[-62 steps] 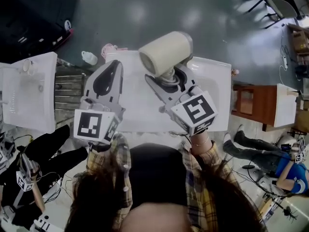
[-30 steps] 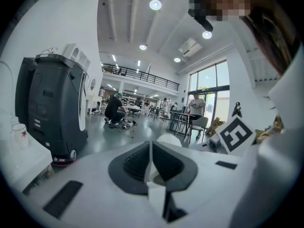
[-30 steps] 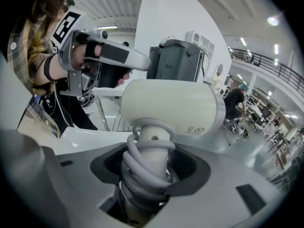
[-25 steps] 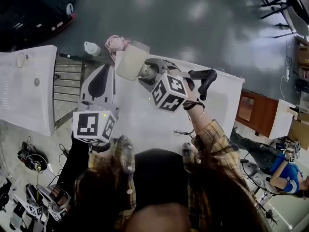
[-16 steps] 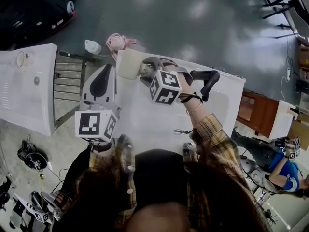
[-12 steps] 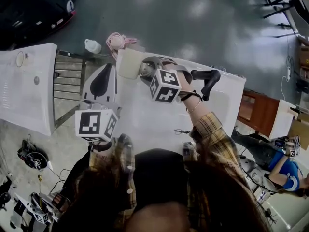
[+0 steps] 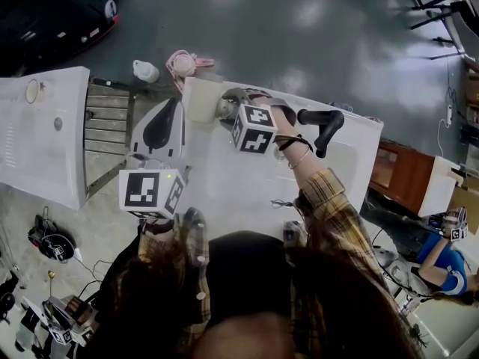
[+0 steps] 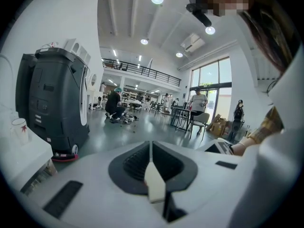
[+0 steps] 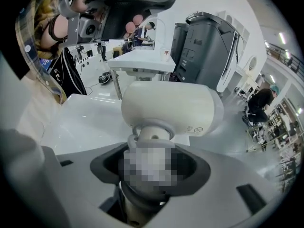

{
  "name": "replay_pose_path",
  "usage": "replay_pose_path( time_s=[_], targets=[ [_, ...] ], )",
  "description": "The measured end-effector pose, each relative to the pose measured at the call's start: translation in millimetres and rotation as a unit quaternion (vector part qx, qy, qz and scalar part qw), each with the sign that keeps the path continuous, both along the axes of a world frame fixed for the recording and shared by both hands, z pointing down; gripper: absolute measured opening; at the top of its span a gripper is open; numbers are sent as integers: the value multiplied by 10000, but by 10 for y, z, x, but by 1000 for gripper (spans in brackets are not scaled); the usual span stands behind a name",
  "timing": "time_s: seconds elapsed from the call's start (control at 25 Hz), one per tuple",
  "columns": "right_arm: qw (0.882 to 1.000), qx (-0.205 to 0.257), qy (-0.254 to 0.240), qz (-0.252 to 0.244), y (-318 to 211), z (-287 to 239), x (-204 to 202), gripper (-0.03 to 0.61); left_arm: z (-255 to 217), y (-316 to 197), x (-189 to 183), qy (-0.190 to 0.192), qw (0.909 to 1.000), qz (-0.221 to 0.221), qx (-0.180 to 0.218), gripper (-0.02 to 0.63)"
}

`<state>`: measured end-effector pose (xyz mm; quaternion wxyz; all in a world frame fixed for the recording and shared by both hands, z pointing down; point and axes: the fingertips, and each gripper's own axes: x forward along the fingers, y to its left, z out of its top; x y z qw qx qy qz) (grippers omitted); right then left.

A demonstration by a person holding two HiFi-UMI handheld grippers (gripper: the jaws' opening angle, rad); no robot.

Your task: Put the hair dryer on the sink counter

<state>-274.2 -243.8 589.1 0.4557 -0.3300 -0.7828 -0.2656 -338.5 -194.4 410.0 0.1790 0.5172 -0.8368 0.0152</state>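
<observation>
Your right claw (image 9: pixel 151 161) is pinching the cream plastic hair dryer (image 9: pixel 172 107) by its handle, readying placement on the white bench (image 7: pixel 224 193); left claw (image 8: pixel 151 174) is idling, pressed together.

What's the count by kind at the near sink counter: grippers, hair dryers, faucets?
grippers: 2 (left gripper, right gripper)
hair dryer: 1
black faucet: 1
total: 4
</observation>
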Motion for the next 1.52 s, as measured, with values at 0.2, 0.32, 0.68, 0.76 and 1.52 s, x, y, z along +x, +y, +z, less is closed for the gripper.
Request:
replay_pose_path(
  time_s=[0.2, 0.32, 0.68, 0.76, 1.52],
  targets=[
    [9998, 129, 101, -133, -22, 144, -16, 252, 39, -17, -7, 5, 10000, 14, -25, 31],
    [9990, 332, 117, -266, -39, 242, -18, 252, 64, -2, -22, 4, 10000, 20, -36, 31],
    [9993, 4, 286, -219, -13, 251, -12, 258, 69, -21, -21, -27, 10000, 53, -64, 31],
    [9996, 11, 193, -214, -12, 238, -23, 258, 66, -27, -8, -34, 10000, 68, -62, 31],
    [9997, -36, -188, 163, -91, 60, -15, 298, -81, -111, 58, -210, 9996, 185, 44, 31]
  ],
)
